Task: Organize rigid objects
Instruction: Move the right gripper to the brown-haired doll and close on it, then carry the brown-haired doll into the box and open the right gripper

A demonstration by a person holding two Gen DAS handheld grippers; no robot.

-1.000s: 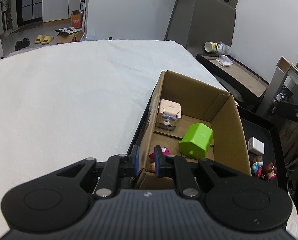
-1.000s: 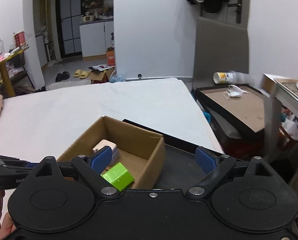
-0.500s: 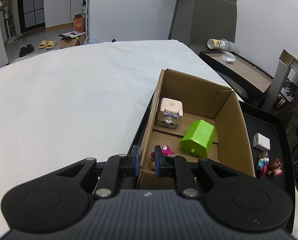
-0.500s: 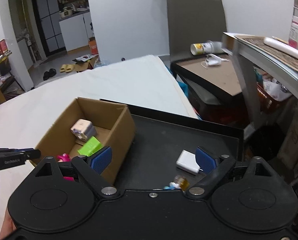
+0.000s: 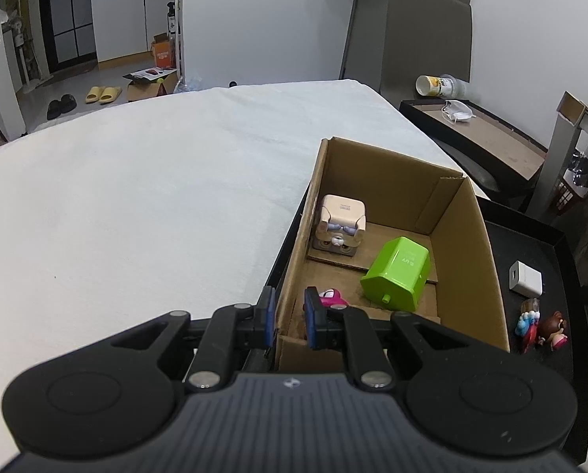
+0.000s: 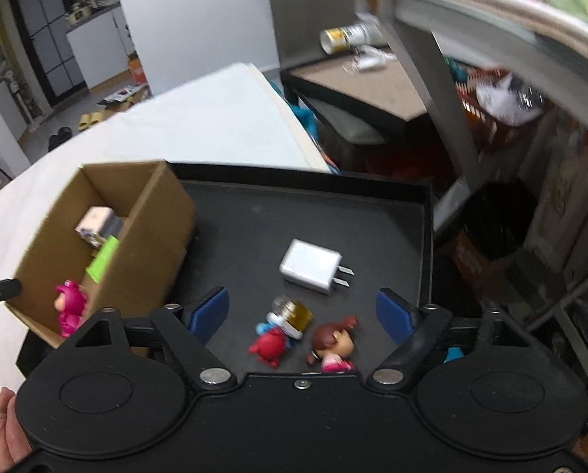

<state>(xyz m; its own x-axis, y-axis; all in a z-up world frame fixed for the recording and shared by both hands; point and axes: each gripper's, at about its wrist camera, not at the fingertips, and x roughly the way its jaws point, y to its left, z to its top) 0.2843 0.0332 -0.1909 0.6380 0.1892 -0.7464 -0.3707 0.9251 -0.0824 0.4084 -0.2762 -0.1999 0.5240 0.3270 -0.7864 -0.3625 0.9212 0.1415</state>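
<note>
Two tongs at a cardboard box (image 5: 471, 244) and a black tray (image 6: 333, 205) of small toys on a white-covered table (image 5: 136, 197).

Left tongs (image 5: 288, 317) pinch the near left wall of the box, one blue pad outside, one inside; a pink figure (image 5: 330, 298) stands just beyond the inner pad; deeper in the box lie a green house-shaped block (image 5: 398, 278) and a beige cube toy (image 5: 341, 228) against the left wall; right tongs (image 6: 302, 315) hang spread wide over the tray, pinching nothing; between their pads, near the tray's front edge, lie a red and blue figure (image 6: 272, 341), a small yellow bottle (image 6: 295, 311) touching it, and a brown-haired doll (image 6: 333, 345); a white charger (image 6: 311, 266) lies farther off, prongs toward the right; the box sits on the tray's left part.
</note>
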